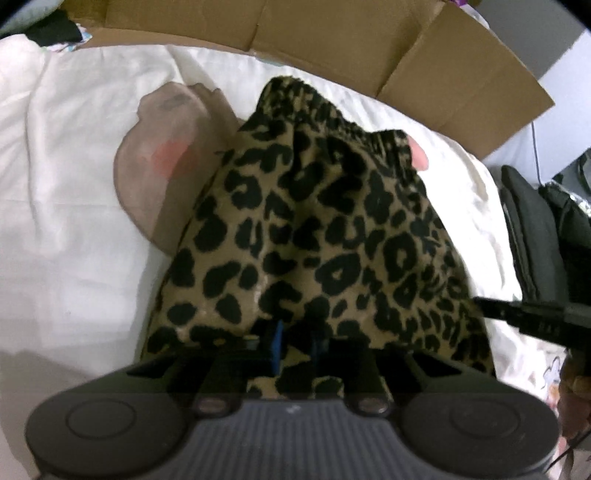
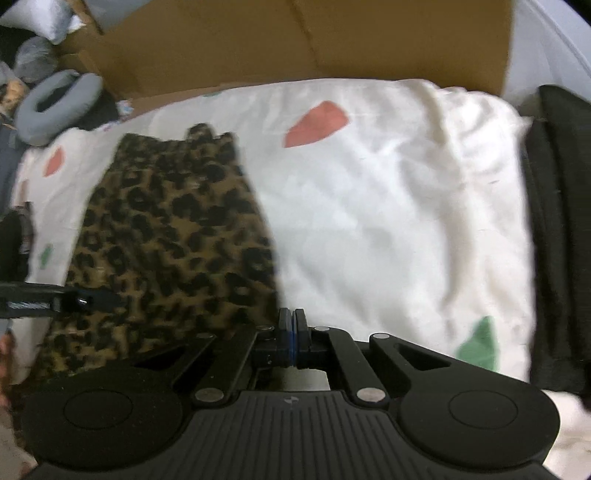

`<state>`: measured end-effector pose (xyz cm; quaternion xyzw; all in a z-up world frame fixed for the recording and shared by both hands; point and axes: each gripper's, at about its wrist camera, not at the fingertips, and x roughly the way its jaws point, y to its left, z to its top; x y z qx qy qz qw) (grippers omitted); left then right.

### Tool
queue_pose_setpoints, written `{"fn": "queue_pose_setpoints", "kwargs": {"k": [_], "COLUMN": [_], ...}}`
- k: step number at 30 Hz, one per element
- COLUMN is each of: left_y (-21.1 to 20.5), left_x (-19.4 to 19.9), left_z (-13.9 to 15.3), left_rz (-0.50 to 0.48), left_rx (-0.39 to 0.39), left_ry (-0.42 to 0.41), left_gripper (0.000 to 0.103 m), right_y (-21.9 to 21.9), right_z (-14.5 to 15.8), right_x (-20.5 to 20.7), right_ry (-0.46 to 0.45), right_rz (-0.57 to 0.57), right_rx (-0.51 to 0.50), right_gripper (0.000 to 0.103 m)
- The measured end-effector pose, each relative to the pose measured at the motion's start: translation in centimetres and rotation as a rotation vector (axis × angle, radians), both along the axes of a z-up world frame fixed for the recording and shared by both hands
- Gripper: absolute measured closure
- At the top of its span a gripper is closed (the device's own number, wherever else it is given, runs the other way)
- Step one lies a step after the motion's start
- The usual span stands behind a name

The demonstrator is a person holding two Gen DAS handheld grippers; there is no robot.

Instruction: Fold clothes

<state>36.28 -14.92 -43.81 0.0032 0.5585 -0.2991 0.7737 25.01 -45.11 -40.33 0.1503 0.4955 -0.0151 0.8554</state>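
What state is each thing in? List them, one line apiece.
leopard-print garment: spread on the bed, near edge bunched between the left pads.
left hand-held gripper: nearly closed on the garment's edge.
right hand-held gripper: shut, pads together at the garment's right edge; whether cloth is pinched cannot be told.
cardboard box: open, flaps out.
white sheet: wrinkled, lying on the bed.

Garment (image 2: 170,236) on bedsheet (image 2: 388,221), cardboard box (image 2: 295,40) behind, neck pillow (image 2: 55,107) far left
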Motion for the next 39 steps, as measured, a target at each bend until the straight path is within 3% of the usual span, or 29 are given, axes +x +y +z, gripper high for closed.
{"fn": "queue_pose_setpoints", "kwargs": {"k": [8, 12, 18, 21, 29, 35, 39], "left_y": [-1.5, -2.7, -4.1, -3.8, -3.8, -3.7, -3.6], "left_x": [0.7, 1.3, 2.8, 3.2, 2.8, 2.9, 2.9], "left_z": [1.8, 1.7, 0.3, 0.0, 0.2, 0.1, 0.2], "left_rz": [-0.037, -0.041, -0.018, 0.023, 0.012, 0.012, 0.009], "left_rx": [-0.025, -0.028, -0.015, -0.027, -0.025, -0.029, -0.032], "left_ry": [-0.042, -0.045, -0.021, -0.001, -0.004, 0.002, 0.01], "left_gripper": [0.083, 0.08, 0.076, 0.078, 0.071, 0.07, 0.068], "right_y": [0.0, 1.7, 4.5, 4.8, 6.8, 8.0, 7.4], "right_z": [3.2, 3.7, 2.6, 2.2, 2.5, 0.7, -0.2], "right_x": [-1.4, -1.1, -0.4, 0.4, 4.0, 6.7, 7.8], "right_ry": [-0.104, -0.129, -0.107, -0.123, -0.164, -0.138, -0.123], "right_rz": [0.011, 0.074, 0.147, 0.145, 0.205, 0.232, 0.2], "right_rx": [0.019, 0.059, 0.035, 0.033, 0.032, -0.021, -0.118], "right_gripper": [0.102, 0.099, 0.099, 0.098, 0.098, 0.097, 0.093]}}
